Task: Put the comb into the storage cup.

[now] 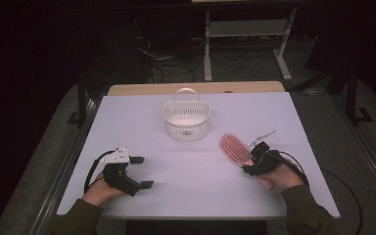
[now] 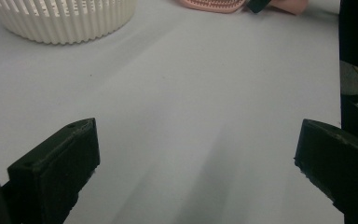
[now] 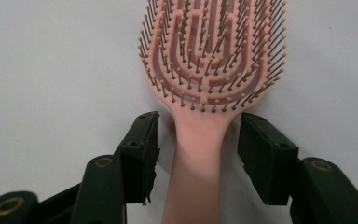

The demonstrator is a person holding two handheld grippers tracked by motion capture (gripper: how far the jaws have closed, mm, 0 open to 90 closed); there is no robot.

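Looking along my right gripper (image 3: pixel 198 140), I saw its jaws partly open astride the pink hairbrush (image 3: pixel 209 70) handle, small gaps either side, bristles up; overhead the brush lay at the table's (image 1: pixel 186 196) four o'clock. My left gripper (image 2: pixel 196 154) sat wide open, empty, with the white basket (image 1: pixel 186 117) at twelve o'clock.

The high view looks forward and down from above the person's side, taking in the whole white surface (image 1: pixel 196 191). The left gripper view sits low, just above the surface, facing across it toward the white basket (image 2: pixel 65 21) and pink hairbrush (image 2: pixel 212 4), both shared with the high view. The right gripper view looks down at the hairbrush from very near.
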